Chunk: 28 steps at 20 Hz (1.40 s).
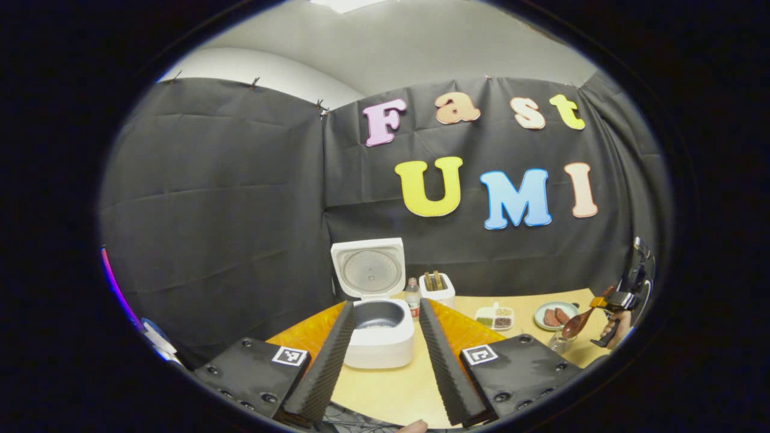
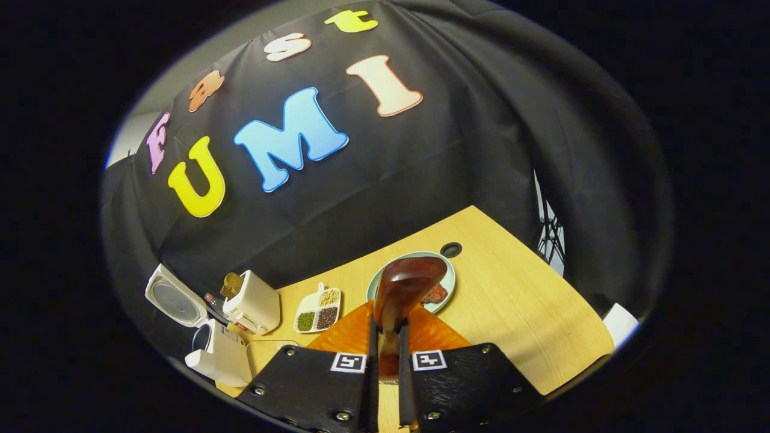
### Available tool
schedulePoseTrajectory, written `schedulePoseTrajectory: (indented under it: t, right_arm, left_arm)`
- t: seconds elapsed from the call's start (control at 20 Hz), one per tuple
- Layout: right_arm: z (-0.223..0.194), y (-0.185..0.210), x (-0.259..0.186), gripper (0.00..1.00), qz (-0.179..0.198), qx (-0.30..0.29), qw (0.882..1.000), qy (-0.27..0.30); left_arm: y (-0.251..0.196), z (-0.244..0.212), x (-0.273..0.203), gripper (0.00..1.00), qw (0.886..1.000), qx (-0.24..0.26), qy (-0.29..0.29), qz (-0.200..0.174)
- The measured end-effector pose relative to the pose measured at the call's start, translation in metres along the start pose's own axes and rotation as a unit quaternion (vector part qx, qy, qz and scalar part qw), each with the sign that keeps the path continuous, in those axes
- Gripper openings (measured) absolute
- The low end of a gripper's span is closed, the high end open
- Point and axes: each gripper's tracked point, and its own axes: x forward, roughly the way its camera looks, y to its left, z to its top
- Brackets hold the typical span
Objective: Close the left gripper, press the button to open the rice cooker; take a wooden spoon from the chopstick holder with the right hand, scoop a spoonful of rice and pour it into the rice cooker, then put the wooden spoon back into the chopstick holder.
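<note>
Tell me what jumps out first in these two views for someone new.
The white rice cooker stands at the table's back left with its lid up, framed between the open left claw in the left gripper view. The right claw is shut on the wooden spoon, whose bowl rises over the plate in the right gripper view. Beside the cooker stands the chopstick holder.

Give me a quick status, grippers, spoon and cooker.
Left gripper open, facing the cooker, lid up. Right gripper shut on the spoon, held above the table. Holder stands beside the cooker; nothing in the way.
</note>
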Motion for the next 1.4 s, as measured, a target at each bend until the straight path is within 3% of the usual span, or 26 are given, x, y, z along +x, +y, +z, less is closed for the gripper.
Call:
schedulePoseTrajectory:
  t: [0.4,0.8,0.9,1.05,1.4]
  right_arm:
    - [0.03,0.079,-0.094,0.13,0.006,-0.064,0.996,-0.057]
    - [-0.009,0.195,-0.138,0.13,0.034,-0.104,0.992,-0.064]
    - [-0.026,0.218,-0.131,0.14,0.045,-0.109,0.992,-0.046]
    - [-0.053,0.235,-0.097,0.13,0.049,-0.131,0.99,-0.019]
    - [-0.122,0.24,0.019,0.14,0.054,-0.157,0.984,0.059]
  left_arm:
    - [0.082,0.006,0.002,0.78,0.998,-0.051,-0.032,-0.03]
    - [0.187,-0.007,0.011,0.78,0.993,-0.093,-0.046,-0.056]
    - [0.2,-0.013,0.013,0.77,0.993,-0.094,-0.043,-0.055]
    - [0.212,-0.008,0.018,0.9,0.994,-0.089,-0.049,-0.046]
    - [0.207,-0.008,0.054,0.9,0.997,-0.069,-0.026,0.003]
